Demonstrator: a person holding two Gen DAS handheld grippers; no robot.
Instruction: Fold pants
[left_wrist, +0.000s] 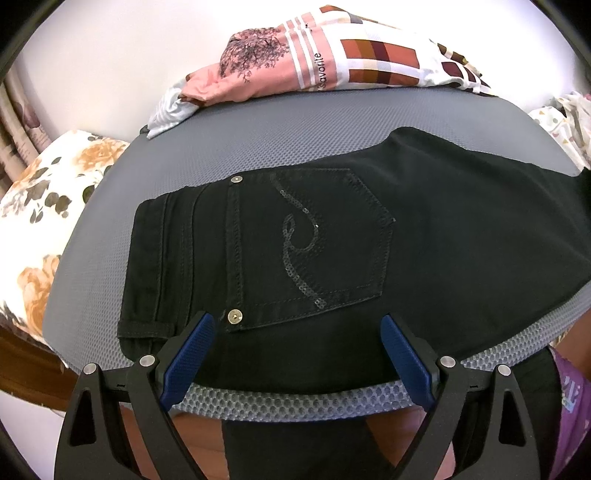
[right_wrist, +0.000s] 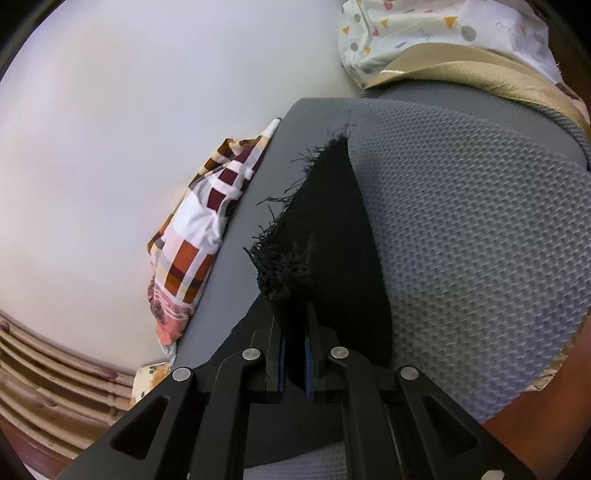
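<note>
Black pants (left_wrist: 314, 236) lie flat on a grey mesh pad (left_wrist: 258, 147), waistband to the left, a sequined back pocket up, legs running off to the right. My left gripper (left_wrist: 297, 325) is open, its blue pads either side of the pants' near edge by the waist, holding nothing. In the right wrist view my right gripper (right_wrist: 294, 325) is shut on the frayed leg hem of the pants (right_wrist: 332, 236), which is lifted off the grey pad (right_wrist: 480, 221).
A pile of pink and checked clothes (left_wrist: 332, 55) lies at the pad's far edge, also in the right wrist view (right_wrist: 199, 236). A floral pillow (left_wrist: 48, 206) sits left. Patterned white cloth (right_wrist: 424, 29) lies at the far right. A white wall is behind.
</note>
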